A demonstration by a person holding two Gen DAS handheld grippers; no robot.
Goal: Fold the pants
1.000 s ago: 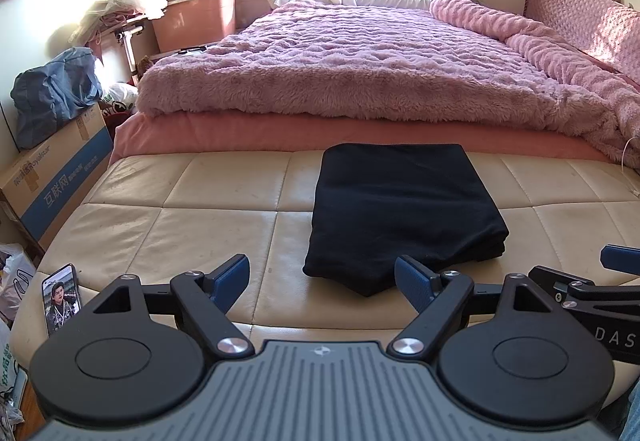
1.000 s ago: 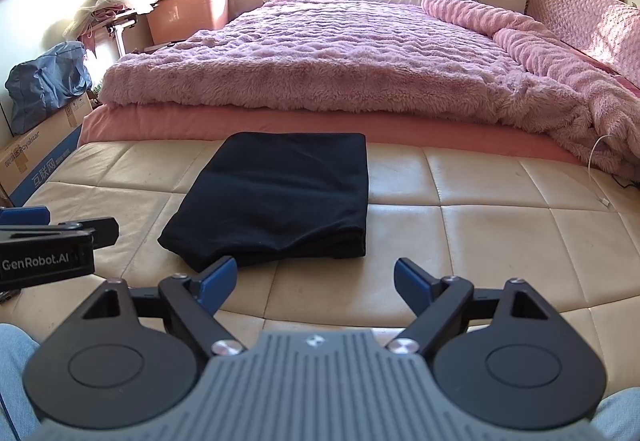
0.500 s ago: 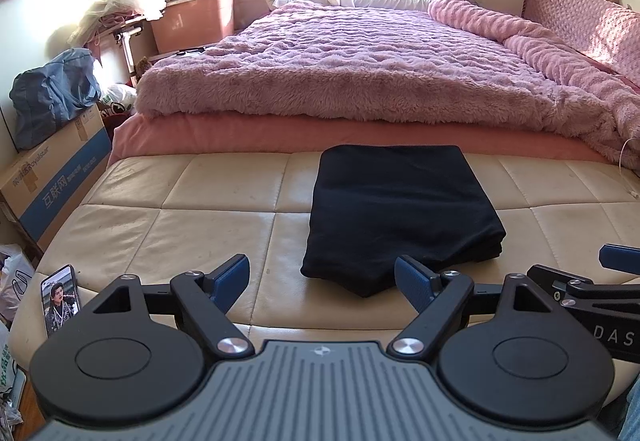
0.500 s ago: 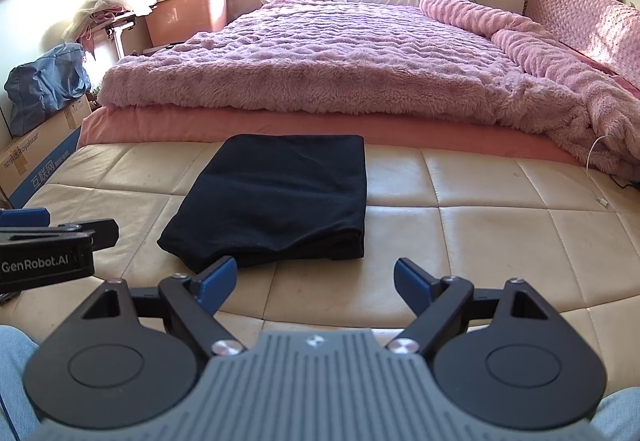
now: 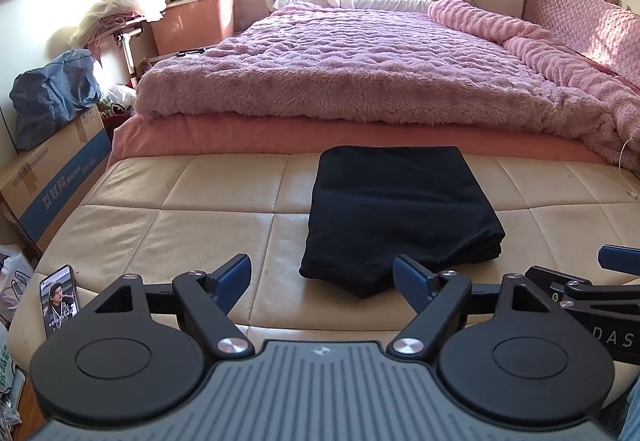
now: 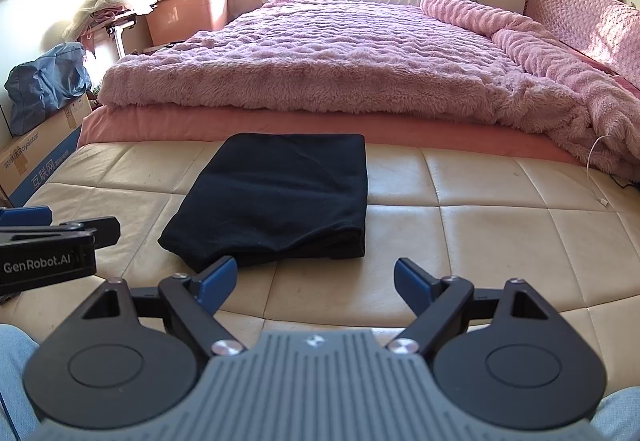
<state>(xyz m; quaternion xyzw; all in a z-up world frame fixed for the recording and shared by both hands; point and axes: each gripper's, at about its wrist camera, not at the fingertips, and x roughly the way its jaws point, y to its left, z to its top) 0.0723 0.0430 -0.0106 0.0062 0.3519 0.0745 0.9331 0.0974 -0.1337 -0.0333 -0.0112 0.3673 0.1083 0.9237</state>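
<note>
We see the black pants (image 5: 400, 213) lying folded into a compact, layered rectangle on the cream quilted bench (image 5: 168, 233), at the centre of the left wrist view and centre-left in the right wrist view (image 6: 276, 197). Their far edge lies close to the pink mattress edge (image 5: 280, 137).

Our left gripper (image 5: 322, 275) sits low in its frame with jaws spread wide, holding nothing, its right blue pad in front of the pants' near edge. Our right gripper (image 6: 314, 279) is likewise spread and empty, just short of the pants.

In the right wrist view, the left gripper's side at the left edge reads "GenRobot.AI". In the left wrist view, the right gripper at the lower right edge shows "DAS".

A phone (image 5: 59, 299) with a lit screen lies at lower left on the bench. At the left edge a cardboard box (image 5: 56, 177) bears "Royalstar" and Chinese characters on a blue band. A fluffy pink blanket (image 5: 360, 73) covers the bed beyond.
</note>
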